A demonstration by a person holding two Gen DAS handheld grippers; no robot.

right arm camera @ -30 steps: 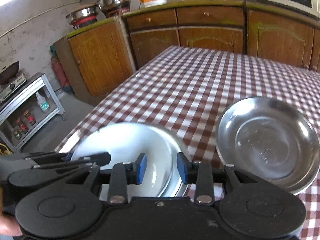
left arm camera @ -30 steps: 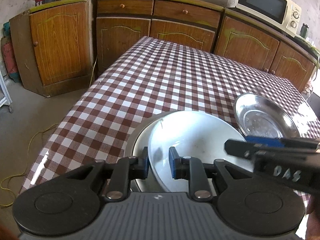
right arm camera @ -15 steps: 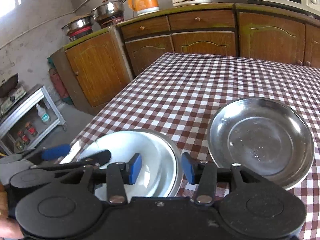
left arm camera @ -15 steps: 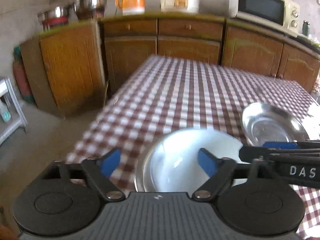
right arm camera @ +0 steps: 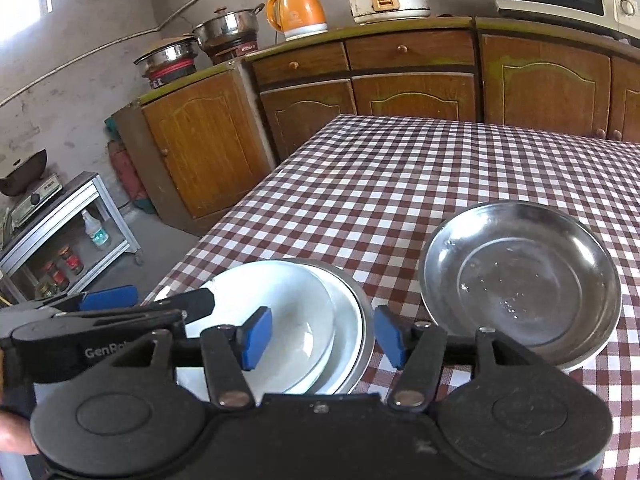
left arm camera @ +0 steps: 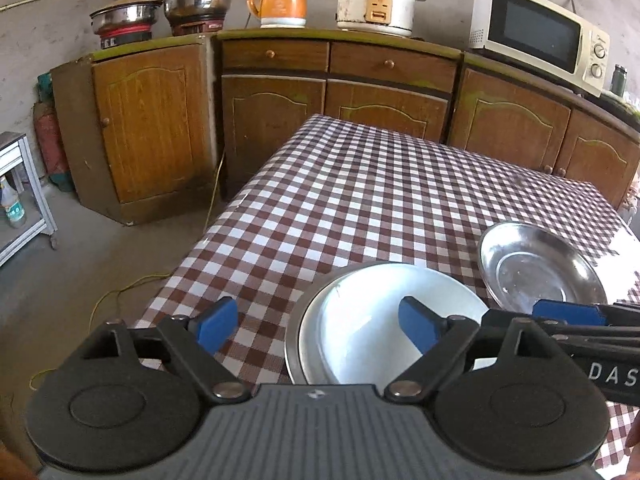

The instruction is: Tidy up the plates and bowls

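A white bowl (left arm camera: 380, 328) rests in a steel plate (left arm camera: 296, 332) near the front left corner of the checked table (left arm camera: 360, 200). My left gripper (left arm camera: 318, 324) hangs just above the stack's left rim. Its jaws are opening wide and neither pad touches anything. A second, empty steel plate (right arm camera: 520, 280) lies to the right. My right gripper (right arm camera: 323, 337) hovers over the right rim of the white bowl (right arm camera: 280, 312) and its plate. Its jaws are opening too, with the rim below the gap and no pad pressing on it.
The table's left edge drops to a concrete floor with a yellow cable (left arm camera: 120, 292). Wooden cabinets (left arm camera: 392, 92) run along the back with pots, a kettle, a rice cooker and a microwave (left arm camera: 536, 32). A metal shelf (right arm camera: 80, 220) stands at far left.
Both grippers have let go of the white bowl's rim. The left jaws went from shut to wide, the right widened steadily. Both hands have lifted and drawn back slightly.
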